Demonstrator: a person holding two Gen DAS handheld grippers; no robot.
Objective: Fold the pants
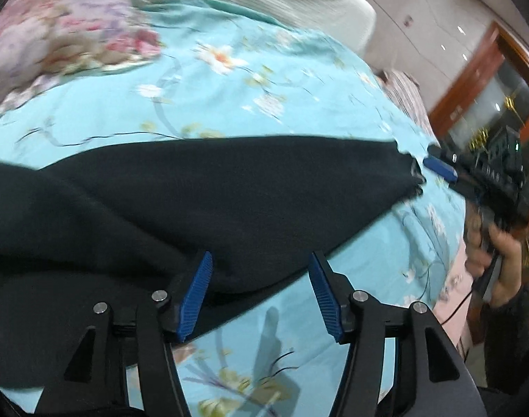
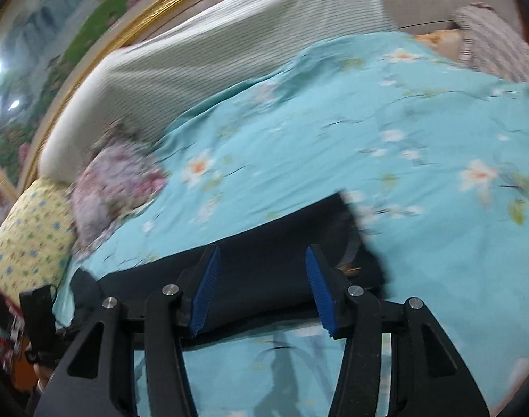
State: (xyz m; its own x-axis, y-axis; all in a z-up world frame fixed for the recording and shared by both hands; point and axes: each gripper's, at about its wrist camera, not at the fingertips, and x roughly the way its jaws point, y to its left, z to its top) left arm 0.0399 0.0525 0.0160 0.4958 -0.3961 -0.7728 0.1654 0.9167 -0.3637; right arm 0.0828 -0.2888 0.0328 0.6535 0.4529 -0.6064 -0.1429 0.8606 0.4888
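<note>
Black pants (image 1: 201, 191) lie stretched across a turquoise floral bedsheet (image 1: 229, 97). My left gripper (image 1: 261, 264) is open, its blue pads just above the near edge of the pants. In the left wrist view the right gripper (image 1: 438, 168) shows at the far right, at the pants' end, held by a hand. In the right wrist view my right gripper (image 2: 262, 260) is open above the pants' end (image 2: 271, 264), which lies flat on the sheet (image 2: 403, 139). Neither gripper holds cloth.
A pink floral cloth (image 1: 66, 31) lies bunched at the far side of the bed. A pale striped headboard cushion (image 2: 212, 55) and a yellow patterned pillow (image 2: 28, 229) stand behind. The bed's right edge drops off near a wooden cabinet (image 1: 490, 97).
</note>
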